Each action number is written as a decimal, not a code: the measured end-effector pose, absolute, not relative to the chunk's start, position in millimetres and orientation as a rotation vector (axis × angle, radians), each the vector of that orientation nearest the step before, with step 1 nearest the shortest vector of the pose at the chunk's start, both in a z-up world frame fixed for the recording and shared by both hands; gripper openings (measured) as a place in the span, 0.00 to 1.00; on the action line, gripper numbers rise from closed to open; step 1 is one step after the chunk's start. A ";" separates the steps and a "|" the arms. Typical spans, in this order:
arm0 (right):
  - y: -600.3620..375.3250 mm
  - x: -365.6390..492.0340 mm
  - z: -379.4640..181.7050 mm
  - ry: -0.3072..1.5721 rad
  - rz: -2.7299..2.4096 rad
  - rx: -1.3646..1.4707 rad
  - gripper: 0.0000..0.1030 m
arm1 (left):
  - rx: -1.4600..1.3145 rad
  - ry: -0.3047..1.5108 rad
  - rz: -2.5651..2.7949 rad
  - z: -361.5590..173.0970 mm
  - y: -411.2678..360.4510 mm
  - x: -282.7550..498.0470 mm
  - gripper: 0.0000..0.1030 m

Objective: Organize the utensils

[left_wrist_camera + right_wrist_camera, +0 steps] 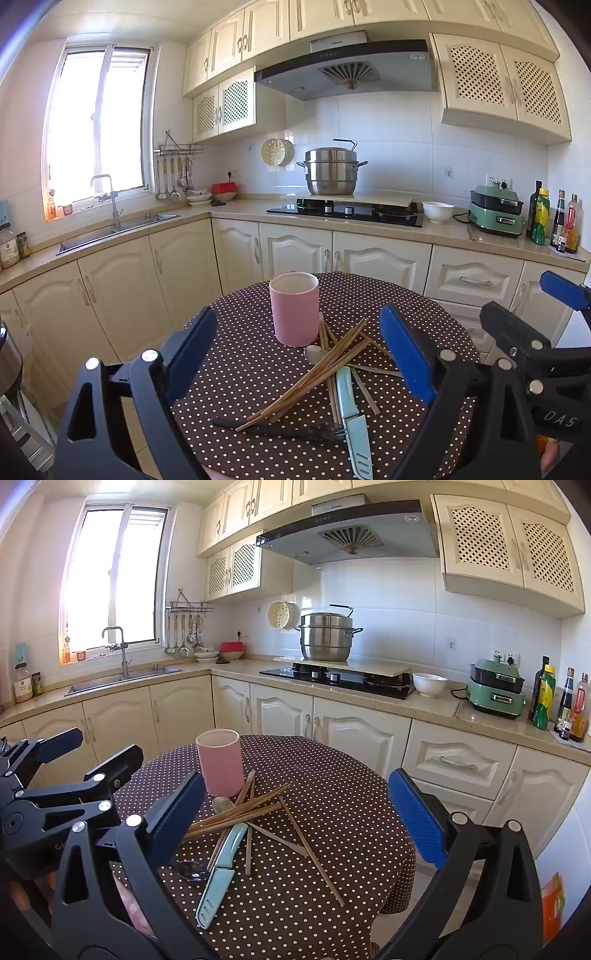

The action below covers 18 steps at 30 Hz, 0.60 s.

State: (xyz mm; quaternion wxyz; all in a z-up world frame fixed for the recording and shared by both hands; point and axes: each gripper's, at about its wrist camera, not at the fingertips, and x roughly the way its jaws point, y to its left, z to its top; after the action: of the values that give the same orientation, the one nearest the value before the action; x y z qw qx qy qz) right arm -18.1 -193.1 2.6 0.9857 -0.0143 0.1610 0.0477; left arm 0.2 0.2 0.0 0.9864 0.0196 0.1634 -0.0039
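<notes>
A pink cup (294, 308) (221, 762) stands upright on the round dotted table (243, 369) (332, 812). In front of it lies a loose pile: several wooden chopsticks (325, 365) (243, 812), a metal spoon (314, 352) (222, 804), a light blue sheathed knife (352, 417) (221, 867) and a black fork (280, 430). A dark spoon (192, 870) shows in the right wrist view. My left gripper (299, 354) is open and empty above the pile. My right gripper (295, 819) is open and empty, to the right of the left one.
Cream cabinets and a countertop run behind the table, with a sink (118, 229), a stove with a steel steamer pot (330, 171), a white bowl (437, 211), a green appliance (496, 214) and bottles (554, 221).
</notes>
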 end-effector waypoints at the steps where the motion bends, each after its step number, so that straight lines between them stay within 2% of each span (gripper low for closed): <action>1: -193.0 -18.5 2.5 0.319 0.096 -0.031 0.94 | 0.042 0.328 -0.008 0.0 0.1 0.1 0.85; 18: -193.1 -17.7 1.3 0.323 0.097 -0.028 0.94 | 0.045 0.331 -0.007 -0.1 0.0 0.2 0.85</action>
State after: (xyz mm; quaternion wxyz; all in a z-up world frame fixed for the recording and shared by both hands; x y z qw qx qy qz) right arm -17.7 -193.1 1.3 0.9857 -0.0139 0.1609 0.0484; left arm 0.2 0.0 -0.1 0.9861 0.0225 0.1645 -0.0037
